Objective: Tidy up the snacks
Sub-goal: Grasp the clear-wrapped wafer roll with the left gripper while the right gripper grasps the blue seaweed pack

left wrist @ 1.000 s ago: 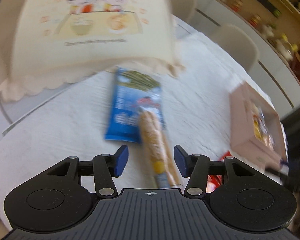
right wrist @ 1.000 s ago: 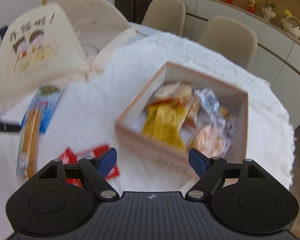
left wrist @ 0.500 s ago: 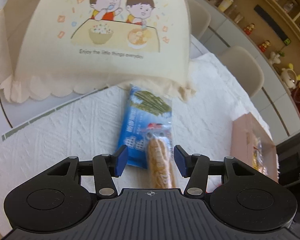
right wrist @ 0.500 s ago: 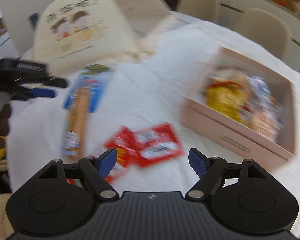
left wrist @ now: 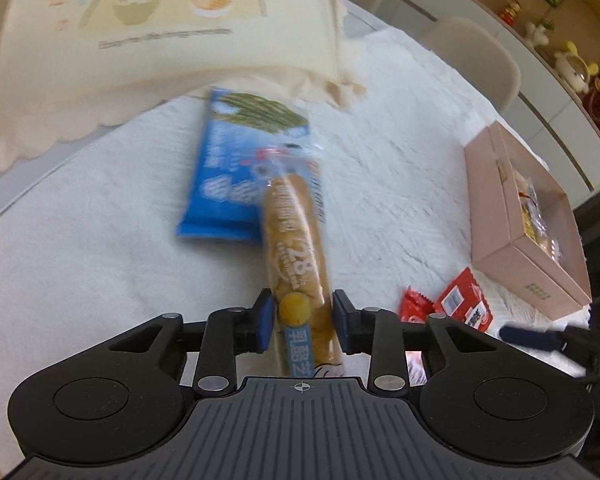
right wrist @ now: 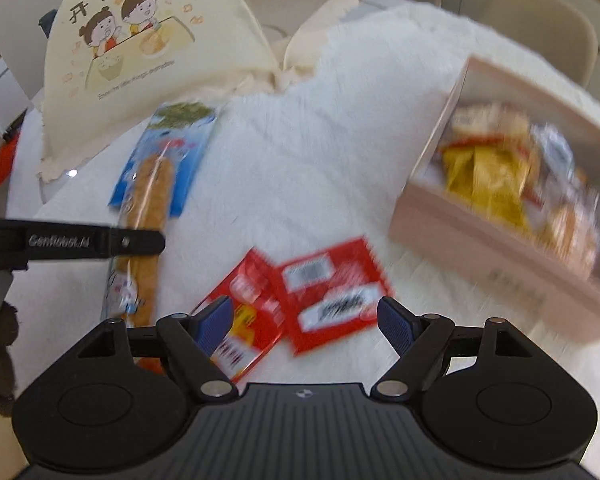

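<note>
Since half a second ago the left gripper [left wrist: 301, 326] has narrowed its fingers onto the long bread stick packet [left wrist: 296, 264], whose near end now sits squeezed between the blue pads; before, the fingers stood apart on either side of it. The packet runs straight ahead from that gripper, its far end overlapping the blue snack bag [left wrist: 240, 168] lying further out and slightly left on the white tabletop [left wrist: 80, 240]. Whether the packet is lifted or resting on the cloth cannot be told.

The right gripper [right wrist: 304, 322] has swung toward the red packets [right wrist: 332, 292], which now lie just ahead between its widely spread, empty fingers. From there the bread stick packet [right wrist: 150, 200] lies ahead to the left, with a left gripper finger [right wrist: 92, 242] crossing it. The pink box [right wrist: 500, 236] sits ahead to the right, holding yellow and clear wrapped snacks [right wrist: 488, 176].

Beyond the blue bag stands a cream food cover [left wrist: 160, 40] printed with cartoon children. Beige chairs [left wrist: 472, 52] stand past the tabletop's far edge.
</note>
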Demonstrator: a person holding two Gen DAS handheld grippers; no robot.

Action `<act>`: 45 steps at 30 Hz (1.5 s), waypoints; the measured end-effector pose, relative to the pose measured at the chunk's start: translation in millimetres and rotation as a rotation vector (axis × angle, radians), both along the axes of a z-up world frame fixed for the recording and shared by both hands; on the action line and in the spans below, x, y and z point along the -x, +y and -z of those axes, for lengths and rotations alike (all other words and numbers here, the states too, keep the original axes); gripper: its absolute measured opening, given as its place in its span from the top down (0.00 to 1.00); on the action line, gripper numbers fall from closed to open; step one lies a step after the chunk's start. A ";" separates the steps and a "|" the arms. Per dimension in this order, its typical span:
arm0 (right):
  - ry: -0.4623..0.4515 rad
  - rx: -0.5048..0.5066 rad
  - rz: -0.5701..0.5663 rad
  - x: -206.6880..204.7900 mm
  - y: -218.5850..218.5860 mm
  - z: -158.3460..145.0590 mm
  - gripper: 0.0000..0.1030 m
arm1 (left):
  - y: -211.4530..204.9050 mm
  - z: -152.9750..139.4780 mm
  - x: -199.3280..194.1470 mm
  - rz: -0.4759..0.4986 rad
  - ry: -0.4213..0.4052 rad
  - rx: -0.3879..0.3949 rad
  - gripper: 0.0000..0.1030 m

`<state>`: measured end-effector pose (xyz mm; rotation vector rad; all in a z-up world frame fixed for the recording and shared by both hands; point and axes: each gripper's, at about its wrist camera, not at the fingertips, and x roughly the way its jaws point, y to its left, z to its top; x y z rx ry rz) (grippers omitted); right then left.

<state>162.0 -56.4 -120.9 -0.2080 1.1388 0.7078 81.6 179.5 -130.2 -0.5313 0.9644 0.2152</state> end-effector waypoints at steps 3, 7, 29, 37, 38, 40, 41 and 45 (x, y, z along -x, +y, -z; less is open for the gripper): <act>0.037 -0.019 -0.026 16.8 11.6 5.7 0.23 | 9.2 -0.6 27.7 -0.048 0.008 0.028 0.67; 0.014 0.030 -0.055 30.8 40.0 18.5 0.23 | 14.5 1.4 62.8 -0.076 0.027 0.074 0.67; -0.026 0.052 -0.063 61.6 -56.7 3.5 0.46 | -55.4 4.0 58.3 0.126 0.031 0.141 0.67; -0.202 0.081 0.022 41.9 -57.2 -11.6 0.31 | -45.7 2.3 54.2 0.089 0.031 0.081 0.67; -0.209 0.077 0.018 35.8 -52.1 -14.4 0.31 | -41.9 1.0 56.2 0.074 0.025 0.074 0.67; -0.231 0.055 -0.019 25.9 -30.6 -22.3 0.31 | -31.0 -3.9 62.3 0.033 0.009 0.048 0.67; -0.242 0.045 -0.039 21.2 -17.6 -26.1 0.30 | -23.7 -6.6 66.9 0.006 0.001 0.029 0.67; -0.168 -0.034 -0.094 -6.2 53.7 -35.1 0.24 | 6.9 -8.0 84.0 -0.104 0.003 -0.002 0.67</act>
